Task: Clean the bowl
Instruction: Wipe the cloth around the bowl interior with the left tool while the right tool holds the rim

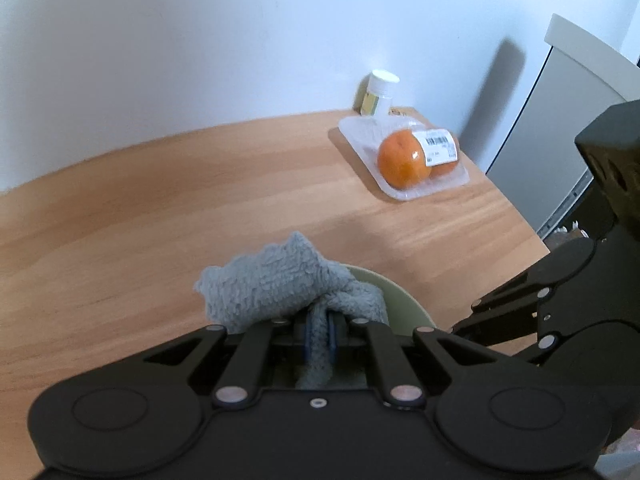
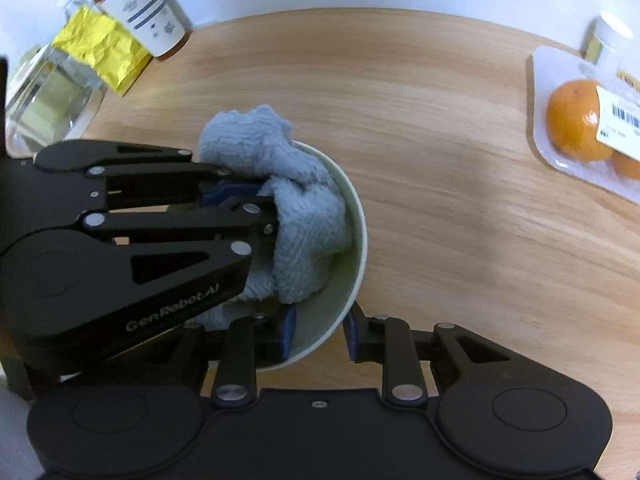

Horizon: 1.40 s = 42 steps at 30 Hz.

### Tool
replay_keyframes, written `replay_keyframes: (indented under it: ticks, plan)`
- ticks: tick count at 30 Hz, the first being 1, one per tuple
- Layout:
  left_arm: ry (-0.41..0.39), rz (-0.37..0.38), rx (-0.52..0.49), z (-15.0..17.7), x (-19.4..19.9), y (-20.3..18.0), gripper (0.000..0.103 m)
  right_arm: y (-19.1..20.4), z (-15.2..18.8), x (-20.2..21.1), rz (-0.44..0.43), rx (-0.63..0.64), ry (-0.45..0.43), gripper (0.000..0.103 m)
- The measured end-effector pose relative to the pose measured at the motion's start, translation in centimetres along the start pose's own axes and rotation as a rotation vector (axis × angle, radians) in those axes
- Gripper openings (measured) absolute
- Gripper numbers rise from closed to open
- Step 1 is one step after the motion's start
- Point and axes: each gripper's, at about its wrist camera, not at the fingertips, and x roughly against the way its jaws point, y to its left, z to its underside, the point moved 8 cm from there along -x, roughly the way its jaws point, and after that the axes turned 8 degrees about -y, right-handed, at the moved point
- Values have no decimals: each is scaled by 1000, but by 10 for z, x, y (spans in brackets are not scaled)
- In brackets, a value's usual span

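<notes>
A: Where's the bowl (image 2: 352, 216)?
B: On the wooden table (image 2: 440, 160), right in front of both tools. Tray of oranges (image 2: 580, 120) is well off to the bowl's right, paper cup (image 2: 148, 12) and yellow packet (image 2: 100, 48) off beyond its left.

A: Left gripper (image 1: 318, 338)?
B: Pinched nearly closed on a grey terry cloth (image 2: 296, 208). The cloth is bunched up and stuffed into the bowl, with a corner sticking up over the far rim.

A: Right gripper (image 2: 320, 332)?
B: Part open, straddling the bowl's near rim: one blue pad inside the wall, one outside. There's a gap at the outer pad, so I'd say it isn't pressing.

A: Handling notes?
B: My guess: the bowl looks pale, thin-walled and light, smooth and stiff, so it probably slides or tips when the cloth pushes on it. The rim is the place to take hold, one pad each side, as the right tool is lined up now. The cloth is soft, bulky and compressible, so pinch a fold deep in the jaws, as the left one does.

A: Risk?
B: With the rim unclamped, the bowl may skate on the wood.
</notes>
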Motion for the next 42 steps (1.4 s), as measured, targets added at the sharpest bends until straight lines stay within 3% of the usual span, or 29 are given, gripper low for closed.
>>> replay_keyframes:
  ticks: [6, 11, 16, 24, 28, 32, 35, 38, 40, 42]
  plan:
    - [31, -38, -54, -3, 5, 1, 7, 3, -1, 0, 2, -22, 1, 29]
    - [55, 18, -44, 0, 3, 3, 7, 2, -1, 2, -18, -112, 30, 32]
    - [89, 68, -50, 7, -2, 4, 8, 4, -3, 15, -1, -60, 44, 36]
    - [103, 96, -64, 15, -5, 3, 8, -11, -44, 44, 11, 50, -23, 36]
    - [108, 106, -79, 15, -6, 1, 8, -8, -59, 27, 9, 137, 7, 36]
    - [113, 107, -119, 17, -6, -2, 8, -8, -62, 6, -19, 135, 96, 38]
    - [136, 132, -164, 19, -6, -4, 8, -8, -61, 5, -8, 147, 99, 38]
    - [155, 166, -219, 20, -3, -9, 8, -8, -59, 6, -22, 140, 91, 25]
    - [170, 193, -312, 23, 0, -17, 7, -10, -58, 6, -28, 131, 89, 11]
    - [187, 229, -378, 26, 3, -25, 7, -11, -57, 6, -16, 146, 85, 5]
